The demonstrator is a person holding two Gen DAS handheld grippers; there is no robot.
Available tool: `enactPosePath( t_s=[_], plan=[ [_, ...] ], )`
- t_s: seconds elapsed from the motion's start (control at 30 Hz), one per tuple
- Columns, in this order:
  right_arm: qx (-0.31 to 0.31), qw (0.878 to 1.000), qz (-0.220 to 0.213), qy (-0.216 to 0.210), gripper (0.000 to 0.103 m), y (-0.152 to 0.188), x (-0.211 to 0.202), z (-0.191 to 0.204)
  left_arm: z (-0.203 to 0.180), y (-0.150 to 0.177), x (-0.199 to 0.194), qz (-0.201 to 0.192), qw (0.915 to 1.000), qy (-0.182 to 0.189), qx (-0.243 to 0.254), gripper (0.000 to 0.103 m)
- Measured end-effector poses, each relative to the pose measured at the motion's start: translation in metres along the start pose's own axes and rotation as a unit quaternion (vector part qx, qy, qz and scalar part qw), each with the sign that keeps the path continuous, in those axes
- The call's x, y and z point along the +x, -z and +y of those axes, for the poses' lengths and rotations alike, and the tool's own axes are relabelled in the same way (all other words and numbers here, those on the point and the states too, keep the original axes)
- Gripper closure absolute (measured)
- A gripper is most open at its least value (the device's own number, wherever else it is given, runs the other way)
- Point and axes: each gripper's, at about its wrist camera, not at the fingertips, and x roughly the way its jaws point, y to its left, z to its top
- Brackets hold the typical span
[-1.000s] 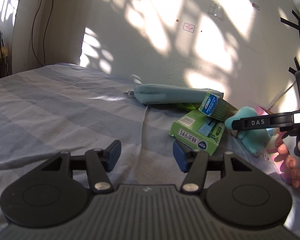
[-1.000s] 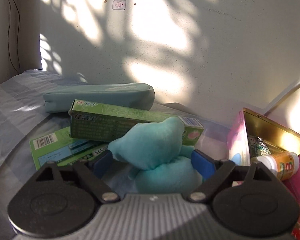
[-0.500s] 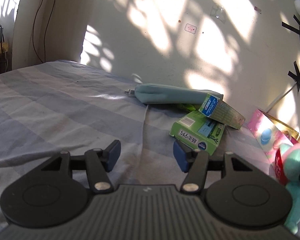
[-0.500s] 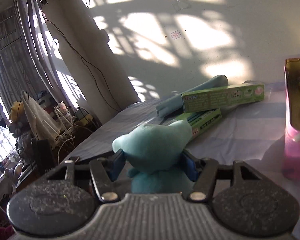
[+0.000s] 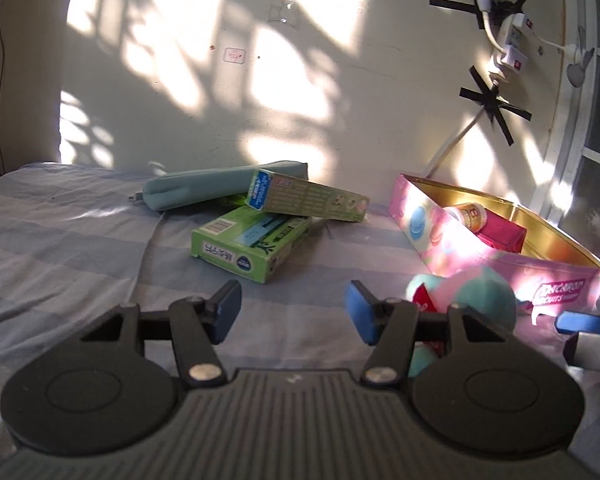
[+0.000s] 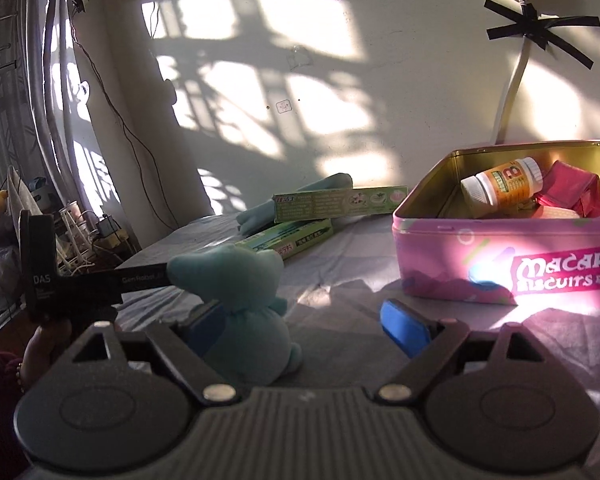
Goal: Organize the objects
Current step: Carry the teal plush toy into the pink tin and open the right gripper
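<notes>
Bed: blue-and-grey checked bedsheet (image 5: pixel 72 248) carries everything; the landmark below is the tin.
Tin: open pink rectangular macaron biscuit tin with gold inside (image 6: pixel 440 264), also (image 5: pixel 452 248), standing on the sheet near the wall.
Pouch: long teal fabric pencil pouch (image 5: pixel 204 188), left of the tin and farthest from it, against the wall.
Boxes: long pale-green printed carton (image 5: pixel 312 198) lies tilted across a flat bright-green carton with a barcode (image 5: pixel 248 244), both left of the tin.
Plush: teal stuffed toy (image 6: pixel 244 320) sits on the sheet in front of the tin's left corner, outside it; the left wrist view alone shows its red tag (image 5: pixel 422 300).
Tin contents: orange-labelled white-capped bottle (image 6: pixel 504 188) beside a magenta packet (image 6: pixel 572 196); clearest in the right wrist view.
Right gripper (image 6: pixel 304 328): jaws spread wide, released; the plush rests against the left pad, clear of the right one.
Left gripper (image 5: pixel 290 312): jaws apart, grasping nothing, above bare sheet left of the tin.
</notes>
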Motion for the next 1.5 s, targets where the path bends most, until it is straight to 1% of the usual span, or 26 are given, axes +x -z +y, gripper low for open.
enactPosePath(
  t_s=[0.07,0.23,0.33,0.4,0.47,0.57,0.6,0.67,0.7,0.77,0.87,0.9,0.93,0.97,1.0,1.03,1.07,1.1,1.13,1.17,1.2,1.23,1.27,1.37,1.43,1.5],
  plan=[
    [0.003,1.0,-0.02,0.002,0.015,0.0,-0.01,-0.001,-0.019,0.001,0.003,0.006,0.9994,0.03,0.013,0.043],
    [0.018,0.998,-0.054,0.038,0.014,0.009,-0.031,-0.014,-0.061,-0.001,0.011,0.007,0.995,0.092,0.039,0.043],
    [0.042,0.996,-0.058,0.056,0.014,0.014,-0.041,-0.03,-0.083,-0.001,0.017,0.022,0.9897,0.128,0.058,0.043],
    [0.056,0.994,-0.062,0.07,0.014,0.016,-0.048,-0.039,-0.089,-0.002,0.018,0.028,0.9878,0.142,0.058,0.043],
    [0.069,0.993,-0.064,0.075,0.014,0.017,-0.052,-0.048,-0.083,-0.007,0.014,0.025,0.9885,0.145,0.036,0.043],
    [0.074,0.992,-0.063,0.076,0.014,0.017,-0.054,-0.055,-0.058,-0.013,0.004,0.029,0.9893,0.141,-0.023,0.043],
    [0.073,0.993,-0.062,0.074,0.014,0.016,-0.053,-0.056,-0.049,-0.014,0.002,0.038,0.9884,0.14,-0.046,0.043],
    [0.073,0.993,-0.06,0.068,0.014,0.014,-0.049,-0.057,-0.035,-0.011,0.0,0.059,0.9847,0.142,-0.082,0.043],
    [0.075,0.993,-0.059,0.065,0.014,0.013,-0.046,-0.058,-0.031,-0.008,-0.002,0.077,0.9807,0.148,-0.102,0.043],
    [0.087,0.993,-0.051,0.06,0.017,0.009,-0.035,-0.062,-0.031,-0.001,-0.004,0.098,0.9739,0.168,-0.117,0.043],
    [0.121,0.991,-0.029,0.049,0.024,0.006,-0.017,-0.071,-0.042,0.009,0.001,0.133,0.9631,0.199,-0.123,0.043],
    [0.136,0.99,-0.021,0.042,0.026,0.006,-0.011,-0.075,-0.046,0.011,0.005,0.143,0.9603,0.205,-0.124,0.042],
    [0.151,0.988,-0.011,0.036,0.03,0.006,-0.006,-0.078,-0.049,0.016,0.011,0.157,0.9568,0.208,-0.128,0.04],
    [0.163,0.986,-0.002,0.029,0.032,0.008,-0.001,-0.081,-0.051,0.019,0.016,0.165,0.9552,0.207,-0.132,0.038],
    [0.174,0.984,0.004,0.022,0.038,0.01,0.002,-0.082,-0.053,0.023,0.022,0.171,0.9537,0.208,-0.135,0.037],
    [0.189,0.982,0.015,0.01,0.053,0.014,0.007,-0.085,-0.054,0.027,0.027,0.177,0.9514,0.21,-0.139,0.037],
    [0.201,0.979,0.027,-0.005,0.062,0.018,0.012,-0.087,-0.055,0.031,0.033,0.187,0.9479,0.213,-0.146,0.039],
    [0.211,0.977,0.028,-0.015,0.064,0.023,0.014,-0.088,-0.055,0.035,0.037,0.184,0.9461,0.217,-0.156,0.043],
    [0.205,0.978,0.021,-0.012,0.069,0.024,0.011,-0.086,-0.057,0.034,0.038,0.183,0.9461,0.218,-0.154,0.048],
    [0.195,0.981,0.016,-0.01,0.07,0.023,0.008,-0.083,-0.058,0.029,0.036,0.182,0.9458,0.225,-0.148,0.05],
    [0.181,0.983,0.005,-0.005,0.07,0.021,0.003,-0.08,-0.06,0.022,0.033,0.171,0.9478,0.231,-0.138,0.051],
    [0.166,0.986,-0.01,-0.003,0.071,0.017,-0.003,-0.076,-0.063,0.016,0.029,0.16,0.9503,0.234,-0.127,0.051],
    [0.155,0.988,-0.026,-0.002,0.071,0.012,-0.009,-0.073,-0.068,0.004,0.023,0.14,0.9547,0.24,-0.107,0.051],
    [0.143,0.987,-0.078,-0.002,0.071,-0.01,-0.025,-0.07,-0.084,-0.027,0.019,0.095,0.9616,0.25,-0.062,0.051],
    [0.138,0.985,-0.106,0.006,0.07,-0.025,-0.028,-0.073,-0.097,-0.044,0.025,0.072,0.9655,0.247,-0.04,0.05],
    [0.129,0.982,-0.133,0.026,0.07,-0.043,-0.025,-0.079,-0.109,-0.057,0.038,0.05,0.9689,0.241,-0.018,0.05]
  ],
)
